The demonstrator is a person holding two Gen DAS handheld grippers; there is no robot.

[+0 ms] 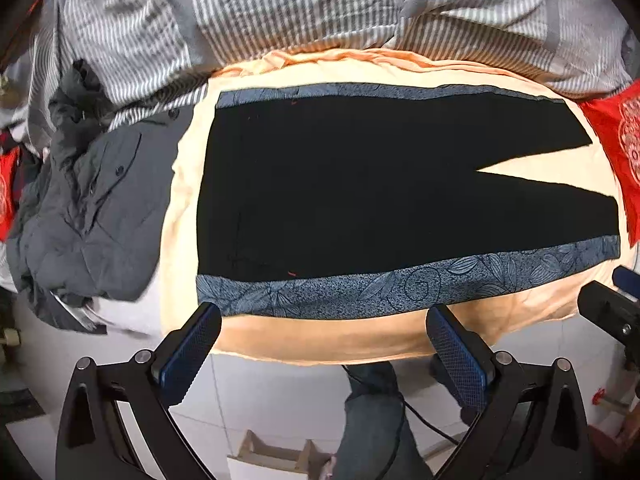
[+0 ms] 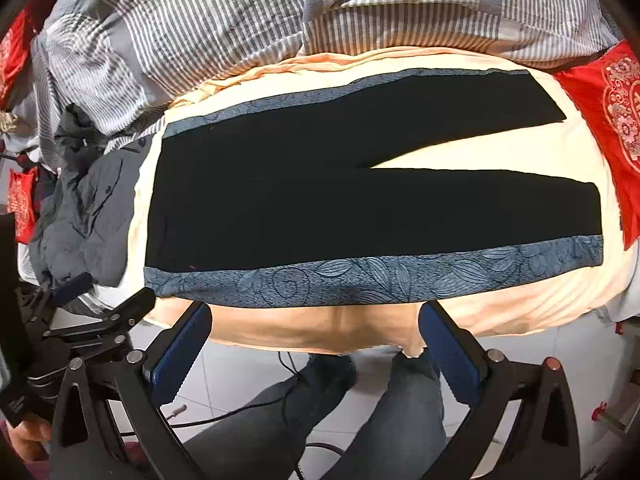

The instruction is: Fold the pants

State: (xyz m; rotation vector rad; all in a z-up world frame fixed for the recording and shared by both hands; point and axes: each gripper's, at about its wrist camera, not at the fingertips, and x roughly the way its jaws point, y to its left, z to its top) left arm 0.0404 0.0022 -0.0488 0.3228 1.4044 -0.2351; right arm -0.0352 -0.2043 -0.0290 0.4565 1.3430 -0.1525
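Note:
Black pants [image 1: 360, 184] with blue leaf-patterned side stripes [image 1: 400, 286] lie flat on a peach sheet [image 1: 320, 340], waist to the left, both legs spread to the right with a narrow gap between them. In the right wrist view the same pants [image 2: 320, 208] fill the middle. My left gripper [image 1: 324, 316] hovers open at the pants' near edge, close to the waist end, holding nothing. My right gripper [image 2: 316, 314] is open too, just off the near striped edge [image 2: 360, 276]. The left gripper [image 2: 104, 312] also shows at the left in the right wrist view.
A heap of grey clothing [image 1: 88, 216] lies left of the waist. A striped grey-white duvet [image 1: 280, 8] is bunched behind the pants. Red patterned cushions [image 1: 616, 148] sit at the right. The person's legs in jeans [image 2: 360, 412] and a cable are on the white tiled floor below.

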